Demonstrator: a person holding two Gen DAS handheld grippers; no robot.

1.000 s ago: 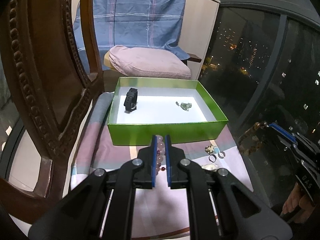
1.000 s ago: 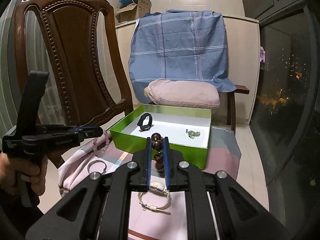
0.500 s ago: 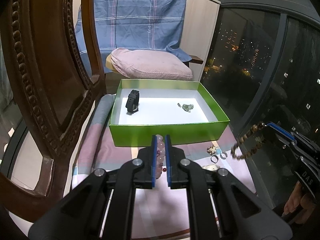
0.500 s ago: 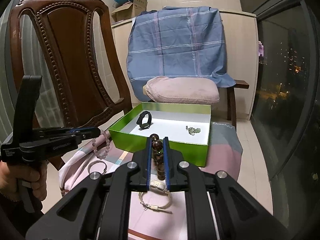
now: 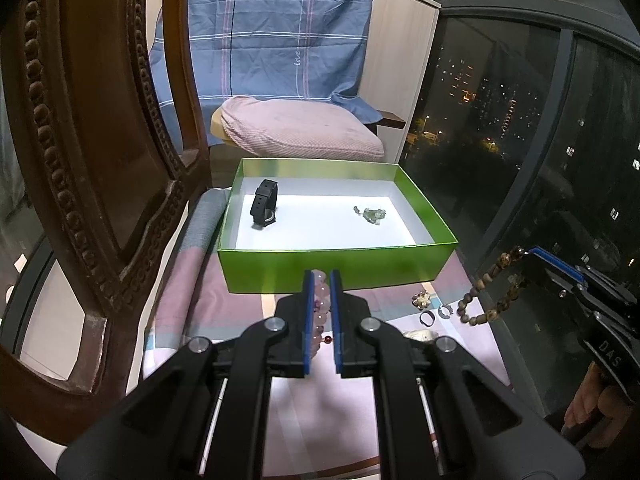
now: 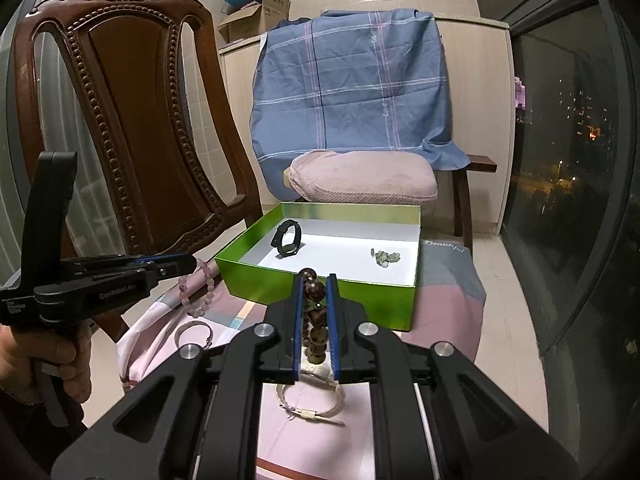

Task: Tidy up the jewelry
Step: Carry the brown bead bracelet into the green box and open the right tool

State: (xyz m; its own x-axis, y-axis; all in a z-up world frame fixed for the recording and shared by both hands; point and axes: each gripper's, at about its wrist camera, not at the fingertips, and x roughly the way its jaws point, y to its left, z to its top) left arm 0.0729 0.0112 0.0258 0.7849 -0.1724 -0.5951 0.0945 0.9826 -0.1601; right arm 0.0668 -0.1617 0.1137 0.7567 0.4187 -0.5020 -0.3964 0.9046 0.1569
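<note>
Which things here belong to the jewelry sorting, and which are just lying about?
Job: green box, black watch, pink bead bracelet in left tongs, brown bead bracelet in right tongs, rings.
Lying about: wooden chair, pillow, blue cloth.

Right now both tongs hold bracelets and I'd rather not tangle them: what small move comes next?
Probably carry the left tongs forward over the green box rim first. Its pink bead bracelet hangs just short of the box, while the right tongs hold the brown bead bracelet off to the side, apart from it.
</note>
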